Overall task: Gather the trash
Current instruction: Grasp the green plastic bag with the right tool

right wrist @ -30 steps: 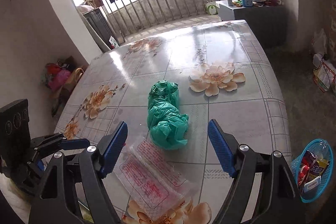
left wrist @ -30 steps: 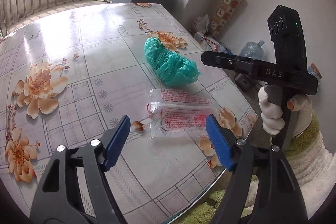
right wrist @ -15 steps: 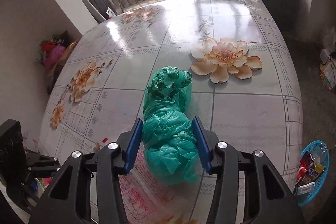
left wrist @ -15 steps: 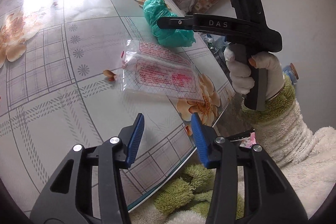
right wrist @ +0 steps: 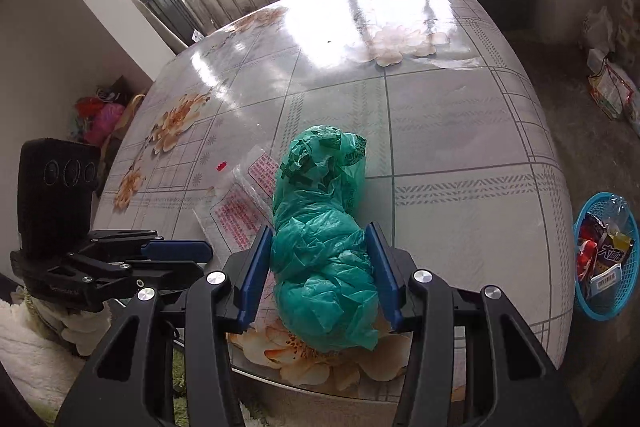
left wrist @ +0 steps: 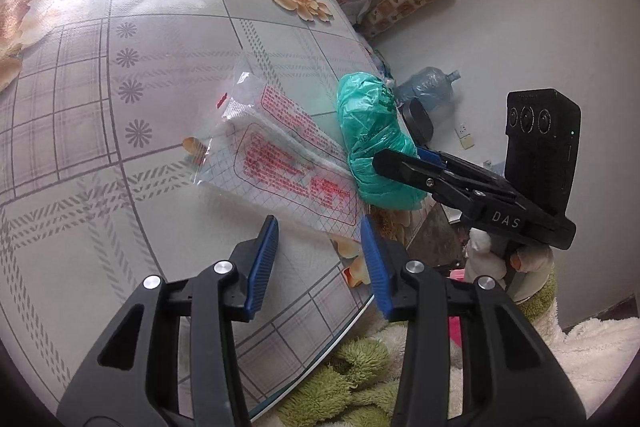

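A crumpled green plastic bag (right wrist: 324, 267) lies near the front edge of the flowered table (right wrist: 440, 127). My right gripper (right wrist: 320, 231) is shut on it, both blue pads pressed into its sides. In the left wrist view the green bag (left wrist: 368, 131) shows beside the right gripper (left wrist: 400, 163). A clear plastic bag with red print (left wrist: 280, 155) lies flat to the left of the green one. My left gripper (left wrist: 318, 223) hovers at its near edge with the jaws closing. The clear bag's corner sits just at the tips, and the pads do not press on it.
A blue basket (right wrist: 604, 259) holding wrappers stands on the floor to the right of the table. A large water bottle (left wrist: 428, 83) and boxes sit on the floor beyond the table. A gloved hand (left wrist: 480, 247) holds the right gripper. The table's edge (left wrist: 320, 359) runs just below the left jaws.
The right jaws closed on the green bag, which now lies nearer the table's front edge. The left jaws narrowed, tipped down and drew up to the clear bag's near corner.
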`<state>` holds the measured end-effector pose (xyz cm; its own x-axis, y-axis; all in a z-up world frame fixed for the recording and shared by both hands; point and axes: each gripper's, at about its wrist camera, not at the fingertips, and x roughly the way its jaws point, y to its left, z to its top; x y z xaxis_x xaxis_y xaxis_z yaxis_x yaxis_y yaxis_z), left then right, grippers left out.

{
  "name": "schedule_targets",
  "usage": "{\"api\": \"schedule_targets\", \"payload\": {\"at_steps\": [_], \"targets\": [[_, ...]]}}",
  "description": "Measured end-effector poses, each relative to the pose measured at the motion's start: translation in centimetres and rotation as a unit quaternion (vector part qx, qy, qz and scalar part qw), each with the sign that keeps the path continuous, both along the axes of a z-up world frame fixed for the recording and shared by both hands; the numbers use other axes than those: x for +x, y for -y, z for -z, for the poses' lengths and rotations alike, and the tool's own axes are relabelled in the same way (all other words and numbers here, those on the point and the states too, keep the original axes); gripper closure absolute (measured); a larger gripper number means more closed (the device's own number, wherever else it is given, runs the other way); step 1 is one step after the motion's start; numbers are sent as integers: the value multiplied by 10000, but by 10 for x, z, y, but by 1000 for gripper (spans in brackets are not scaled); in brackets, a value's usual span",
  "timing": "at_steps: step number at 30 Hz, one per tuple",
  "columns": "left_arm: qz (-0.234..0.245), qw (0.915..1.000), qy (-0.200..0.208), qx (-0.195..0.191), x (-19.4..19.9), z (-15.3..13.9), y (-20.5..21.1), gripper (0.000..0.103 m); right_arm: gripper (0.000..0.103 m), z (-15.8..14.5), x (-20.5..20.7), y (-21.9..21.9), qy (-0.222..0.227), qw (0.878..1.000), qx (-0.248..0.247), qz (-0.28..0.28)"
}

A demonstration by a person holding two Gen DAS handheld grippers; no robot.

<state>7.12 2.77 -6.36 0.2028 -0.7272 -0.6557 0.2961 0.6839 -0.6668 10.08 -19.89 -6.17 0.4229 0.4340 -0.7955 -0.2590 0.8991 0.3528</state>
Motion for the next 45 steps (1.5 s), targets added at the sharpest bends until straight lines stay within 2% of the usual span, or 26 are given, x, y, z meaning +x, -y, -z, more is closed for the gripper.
{"api": "schedule_targets", "payload": {"at_steps": [5, 10, 12, 15, 17, 20, 22, 24, 25, 29, 31, 33, 37, 38, 41, 45], "targets": [[-282, 9991, -120, -292, 5, 2, -10, 64, 56, 3, -9, 0, -61, 9996, 229, 136], [-276, 9964, -103, -797, 7, -2, -4, 64, 56, 6, -13, 1, -55, 9990, 386, 238], [-241, 9963, -57, -824, 8, -4, 2, 64, 56, 7, -13, 1, -51, 9987, 425, 264], [-349, 9979, 65, -548, 11, -8, 5, 64, 56, 8, -14, 4, -42, 9986, 448, 283], [-502, 9977, 444, -130, 9, -15, 0, 64, 56, 8, -17, 8, -34, 9986, 447, 291], [-806, 9893, 1042, 634, 15, -30, -2, 64, 56, 8, -19, 7, -4, 9987, 410, 290], [-967, 9791, 1268, 1260, 23, -31, -4, 64, 56, 8, -18, 6, 2, 9988, 403, 295], [-945, 9727, 1270, 1695, 32, -25, -3, 64, 56, 8, -18, 6, -6, 9986, 422, 319], [-921, 9735, 1141, 1757, 37, -21, -3, 64, 56, 9, -18, 6, -9, 9985, 434, 332], [-824, 9828, 900, 1390, 40, -17, -13, 64, 56, 8, -20, 6, 9, 9984, 436, 353], [-791, 9897, 679, 977, 42, -14, -17, 63, 56, 9, -20, 6, 14, 9984, 429, 367], [-844, 9922, 597, 704, 40, -11, -21, 63, 56, 9, -20, 7, 1, 9983, 446, 372], [-786, 9961, 249, -310, 39, -4, -29, 63, 56, 10, -21, 8, -16, 9981, 483, 383], [-769, 9959, 189, -445, 38, -2, -29, 63, 56, 10, -22, 8, -12, 9980, 491, 385], [-685, 9963, 161, -494, 34, 1, -19, 63, 56, 10, -21, 9, -9, 9980, 501, 388], [-525, 9980, 186, -283, 31, 2, 2, 63, 56, 11, -21, 9, 0, 9978, 535, 400]]}}
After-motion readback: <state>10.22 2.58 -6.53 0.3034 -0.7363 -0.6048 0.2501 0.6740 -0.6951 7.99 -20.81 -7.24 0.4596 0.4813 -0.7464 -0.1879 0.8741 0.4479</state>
